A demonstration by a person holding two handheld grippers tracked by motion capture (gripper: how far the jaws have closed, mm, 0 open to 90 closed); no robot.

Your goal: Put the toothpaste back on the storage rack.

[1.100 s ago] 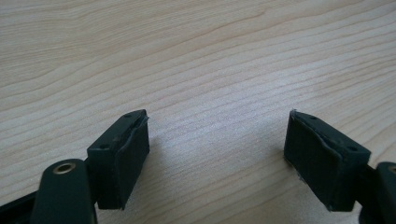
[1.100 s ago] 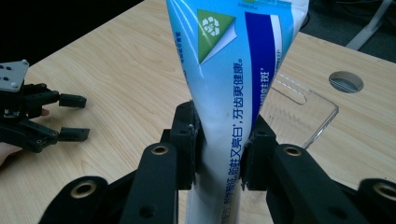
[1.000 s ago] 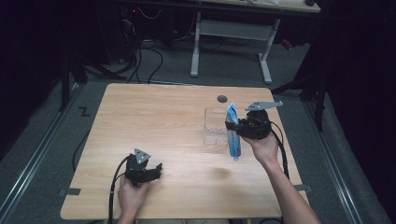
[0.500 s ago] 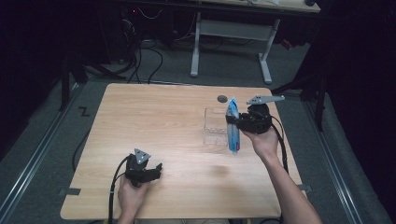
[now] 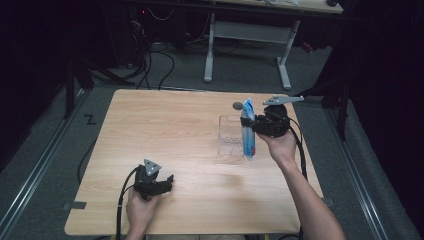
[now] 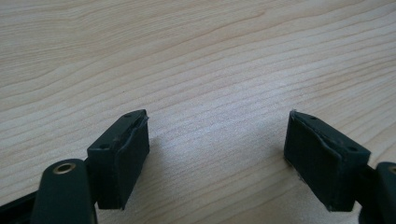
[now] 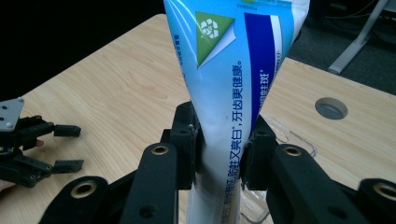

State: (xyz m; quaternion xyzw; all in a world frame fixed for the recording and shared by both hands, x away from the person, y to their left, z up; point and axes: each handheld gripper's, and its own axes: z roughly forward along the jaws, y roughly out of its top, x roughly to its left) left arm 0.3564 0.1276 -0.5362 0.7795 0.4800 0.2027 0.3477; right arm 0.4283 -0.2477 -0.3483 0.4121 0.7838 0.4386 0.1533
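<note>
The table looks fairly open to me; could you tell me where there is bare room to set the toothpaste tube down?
Most of the table is bare: the whole stretch between the left gripper and the clear box, plus the far-left half. It is crowded only at the right, where the right gripper holds the toothpaste tube upright beside the box, near the round hole.

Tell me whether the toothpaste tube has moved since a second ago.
Yes. The toothpaste tube, clamped in the right gripper, has shifted slightly toward the table's far edge, over the clear box.
</note>
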